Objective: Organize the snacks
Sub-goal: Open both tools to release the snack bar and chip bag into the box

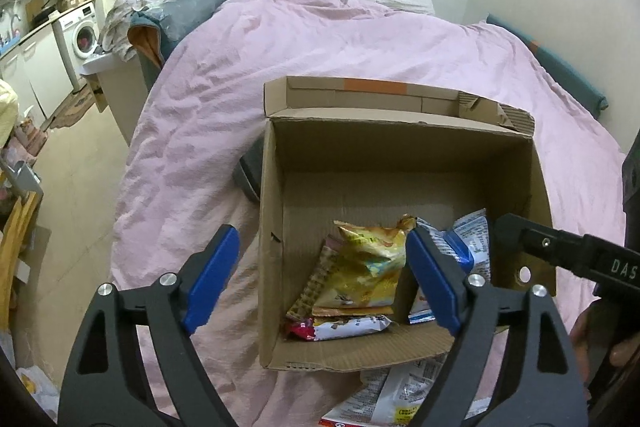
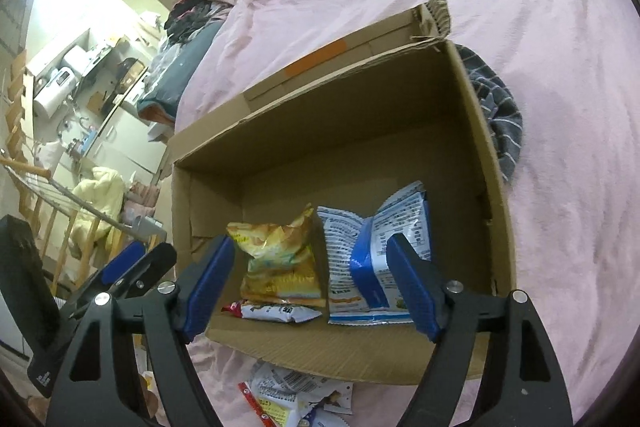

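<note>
Snacks: crinkled yellow bag, blue-white bag upright in cardboard box; both grippers wide, empty.

Cardboard box, open, on a bed with a pink cover. Inside: yellow snack bag leaning upright, blue-and-white bag beside it, flat red-and-white packet below. Left gripper spread wide, blue fingers gripping nothing. More packets lie outside the box's near wall.
</note>
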The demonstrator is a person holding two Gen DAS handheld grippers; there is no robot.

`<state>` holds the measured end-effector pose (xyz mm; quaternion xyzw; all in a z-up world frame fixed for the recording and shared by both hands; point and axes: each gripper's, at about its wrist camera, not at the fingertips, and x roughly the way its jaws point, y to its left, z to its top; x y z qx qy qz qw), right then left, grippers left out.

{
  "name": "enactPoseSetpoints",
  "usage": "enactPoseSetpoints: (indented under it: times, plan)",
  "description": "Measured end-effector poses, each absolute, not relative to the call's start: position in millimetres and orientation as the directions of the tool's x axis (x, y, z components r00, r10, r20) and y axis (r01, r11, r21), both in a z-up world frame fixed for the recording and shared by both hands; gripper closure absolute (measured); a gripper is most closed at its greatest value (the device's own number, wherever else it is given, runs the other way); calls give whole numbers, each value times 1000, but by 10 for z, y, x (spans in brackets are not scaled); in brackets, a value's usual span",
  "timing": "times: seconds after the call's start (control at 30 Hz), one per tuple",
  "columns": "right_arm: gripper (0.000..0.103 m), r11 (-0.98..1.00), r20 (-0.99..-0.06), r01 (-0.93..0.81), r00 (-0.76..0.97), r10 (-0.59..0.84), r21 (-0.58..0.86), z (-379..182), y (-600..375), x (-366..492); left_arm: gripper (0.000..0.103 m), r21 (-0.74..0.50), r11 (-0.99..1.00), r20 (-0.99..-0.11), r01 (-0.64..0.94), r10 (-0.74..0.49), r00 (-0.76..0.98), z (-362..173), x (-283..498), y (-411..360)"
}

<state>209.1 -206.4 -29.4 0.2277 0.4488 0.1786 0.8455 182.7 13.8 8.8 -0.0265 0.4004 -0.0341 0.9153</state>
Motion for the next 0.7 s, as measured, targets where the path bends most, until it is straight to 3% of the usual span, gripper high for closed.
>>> enactPoseSetpoints:
  times: [0.33, 0.57, 0.7]
  plan:
    - [21, 851, -653, -117, 591, 474, 511, -53, -2065, 1980, 20, -119, 992, -709, 40, -113, 696, 172, 1770, 209]
    - [0, 854, -630, -104, 631, 453, 510, 148, -2200, 1761, 19, -185, 982, -654, 44, -156, 740, 353, 1622, 338]
    - [0, 849, -591, -111, 671, 447, 516, 303, -2271, 1573, 5, -162, 986, -601, 38, -129, 789, 537, 1482, 364]
